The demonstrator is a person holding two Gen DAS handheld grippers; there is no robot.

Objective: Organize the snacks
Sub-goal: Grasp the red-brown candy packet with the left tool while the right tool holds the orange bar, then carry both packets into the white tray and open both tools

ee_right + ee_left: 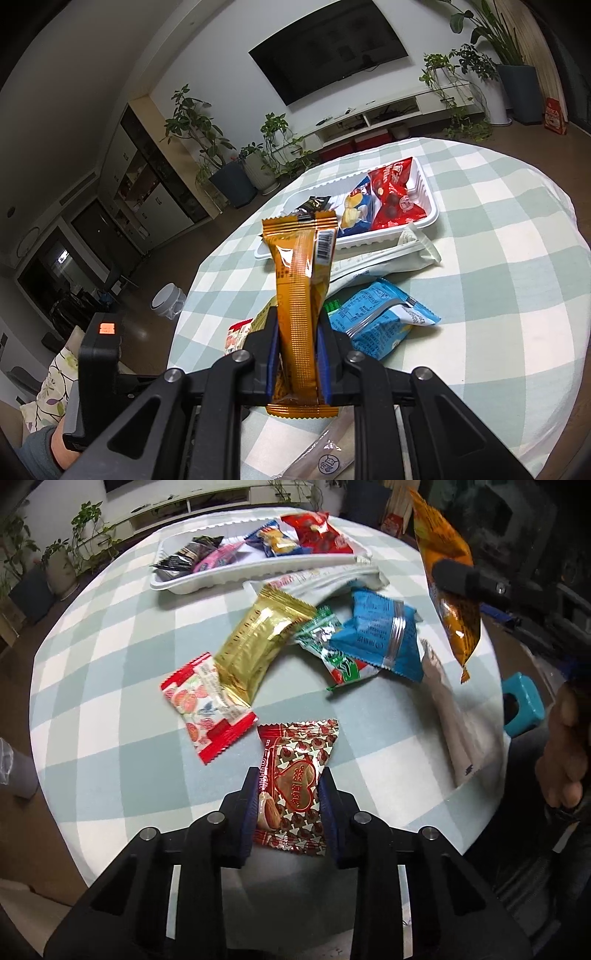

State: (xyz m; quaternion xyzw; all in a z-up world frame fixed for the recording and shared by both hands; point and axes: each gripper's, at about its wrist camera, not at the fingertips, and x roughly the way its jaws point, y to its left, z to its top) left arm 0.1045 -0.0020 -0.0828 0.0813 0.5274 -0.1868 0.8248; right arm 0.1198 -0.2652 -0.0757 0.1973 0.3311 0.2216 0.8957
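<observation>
A red heart-print snack packet (293, 786) lies on the checked tablecloth (110, 701), pinched between the left gripper's (288, 794) blue pads. The right gripper (297, 354) is clamped on an upright orange snack stick (301, 295), above the loose snacks and near the white tray (424, 221).
</observation>
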